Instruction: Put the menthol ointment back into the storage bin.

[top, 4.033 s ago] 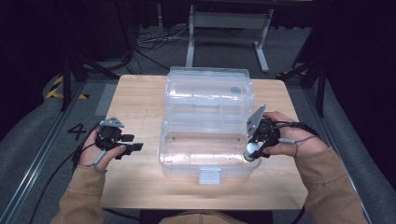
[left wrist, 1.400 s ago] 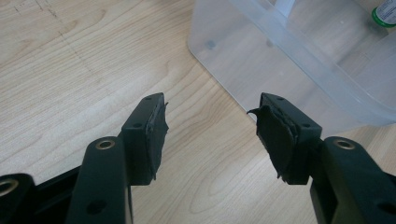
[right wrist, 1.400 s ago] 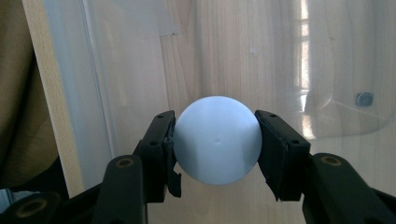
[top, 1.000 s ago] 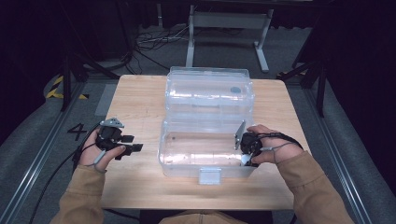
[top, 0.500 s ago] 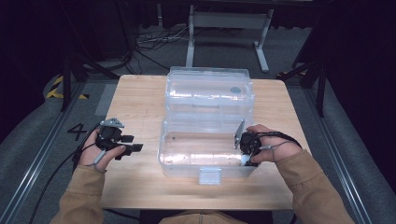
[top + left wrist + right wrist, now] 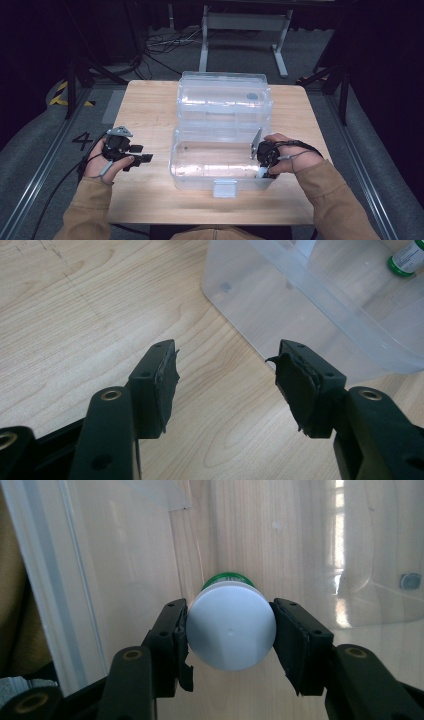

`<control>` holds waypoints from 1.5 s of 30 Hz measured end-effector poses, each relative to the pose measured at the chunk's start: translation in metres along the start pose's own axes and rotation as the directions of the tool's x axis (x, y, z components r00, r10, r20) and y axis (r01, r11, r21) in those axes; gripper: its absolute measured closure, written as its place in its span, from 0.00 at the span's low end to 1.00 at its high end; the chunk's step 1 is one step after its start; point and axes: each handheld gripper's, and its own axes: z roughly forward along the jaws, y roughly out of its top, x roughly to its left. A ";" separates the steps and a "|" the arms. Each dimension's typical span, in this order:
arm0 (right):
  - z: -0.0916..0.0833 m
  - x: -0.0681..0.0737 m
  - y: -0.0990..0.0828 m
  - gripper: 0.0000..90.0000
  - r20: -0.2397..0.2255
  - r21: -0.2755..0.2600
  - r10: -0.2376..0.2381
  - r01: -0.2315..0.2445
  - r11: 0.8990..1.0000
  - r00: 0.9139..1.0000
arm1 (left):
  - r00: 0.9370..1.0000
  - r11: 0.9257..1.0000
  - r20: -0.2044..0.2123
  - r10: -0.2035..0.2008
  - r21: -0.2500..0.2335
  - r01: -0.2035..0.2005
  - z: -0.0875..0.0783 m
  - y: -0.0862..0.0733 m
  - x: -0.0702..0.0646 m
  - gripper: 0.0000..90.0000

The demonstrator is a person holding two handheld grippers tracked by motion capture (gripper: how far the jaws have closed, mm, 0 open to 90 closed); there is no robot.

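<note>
Bottle [image 6: 230, 630] seems pinched by my right claw [image 6: 230, 635] inside the bin [image 6: 220, 175]; its smooth cap could slip. Left claw [image 6: 225, 385] gapes empty.

Pale wood grain runs across the counter [image 6: 150, 107], matt and smooth. The storage box [image 6: 222, 102] is clear plastic, glossy, throwing window glare. In the right gripper [image 6: 230, 630], the bottle [image 6: 230, 626] shows a smooth white plastic cap, slightly satin. On the left gripper [image 6: 225, 382], the jaws are matt black plastic with frayed rubbery pads [image 6: 167, 380].
</note>
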 end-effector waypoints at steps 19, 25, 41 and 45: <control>-0.024 0.003 -0.010 0.52 0.022 -0.137 0.020 -0.017 0.990 1.000 | 1.000 1.000 0.003 0.005 0.000 -0.005 0.001 0.000 -0.001 0.47; -0.036 0.005 -0.013 0.52 0.039 -0.194 0.051 -0.043 0.980 0.998 | 1.000 1.000 0.014 0.010 -0.006 -0.010 0.001 0.002 0.000 0.47; -0.080 0.007 -0.020 0.55 0.111 -0.391 0.112 -0.060 0.918 0.987 | 0.998 0.998 0.042 0.055 0.007 -0.055 0.007 0.010 -0.015 0.47; -0.089 0.004 -0.021 0.55 0.108 -0.434 0.147 -0.087 0.897 0.983 | 0.997 0.998 0.044 0.058 0.000 -0.058 0.007 0.009 -0.015 0.47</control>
